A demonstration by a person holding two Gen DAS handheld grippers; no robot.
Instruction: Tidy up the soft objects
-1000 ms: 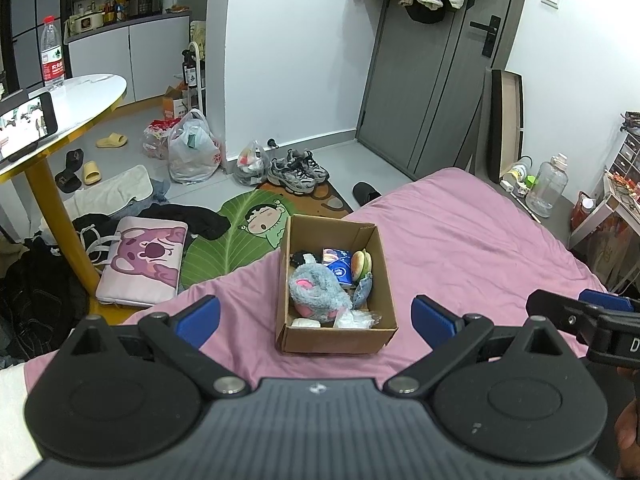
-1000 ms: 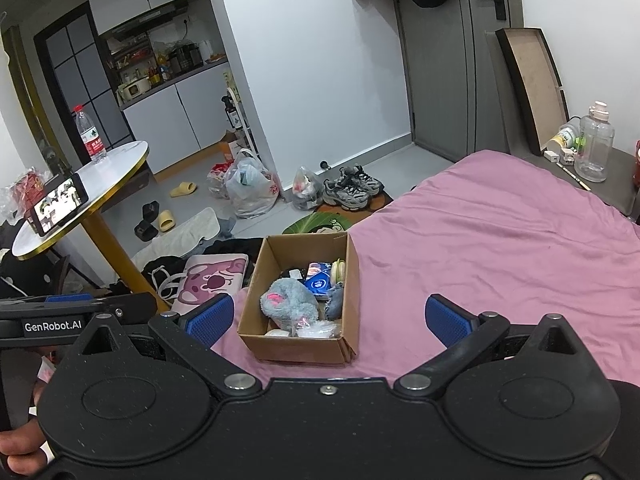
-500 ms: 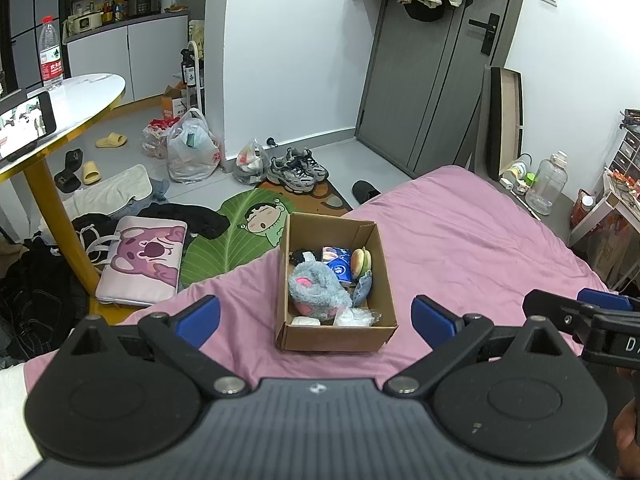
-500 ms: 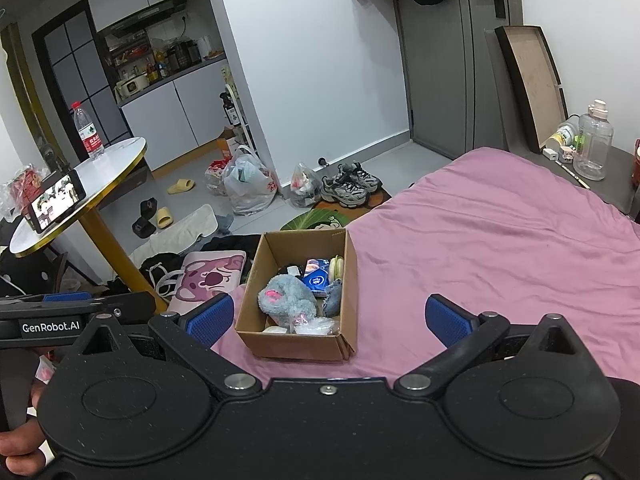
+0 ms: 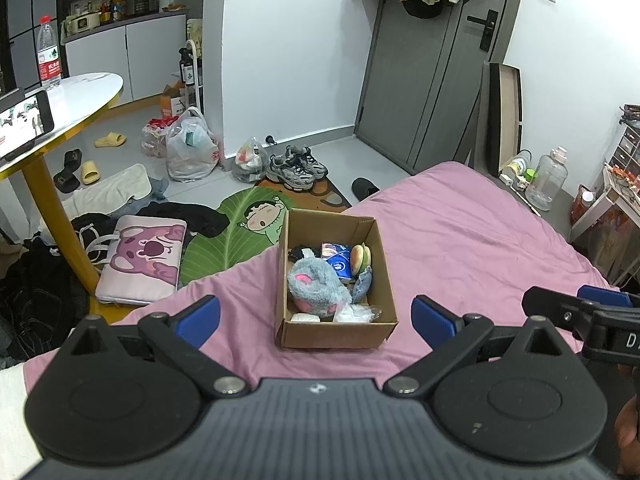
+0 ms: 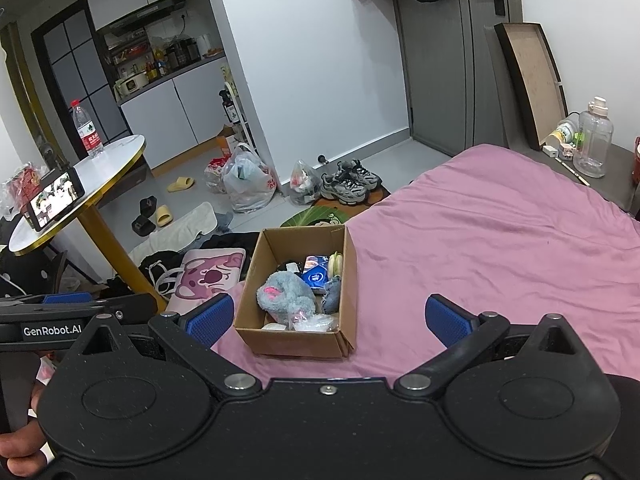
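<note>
The clearest writing is "GenRobot.AI", in white letters on a black label on the side of the left gripper (image 6: 60, 312), which enters the right wrist view from the left edge. In the left wrist view the right gripper (image 5: 592, 312) carries the start of a white marking at the frame's right edge; only a "D" can be read before the frame cuts it off. A blue packet (image 6: 316, 276) in the cardboard box (image 6: 348, 280) bears a round white logo, too small to read. The water bottle (image 6: 86, 128) on the round table (image 6: 116, 156) has a red label with what may be white characters, not legible.
</note>
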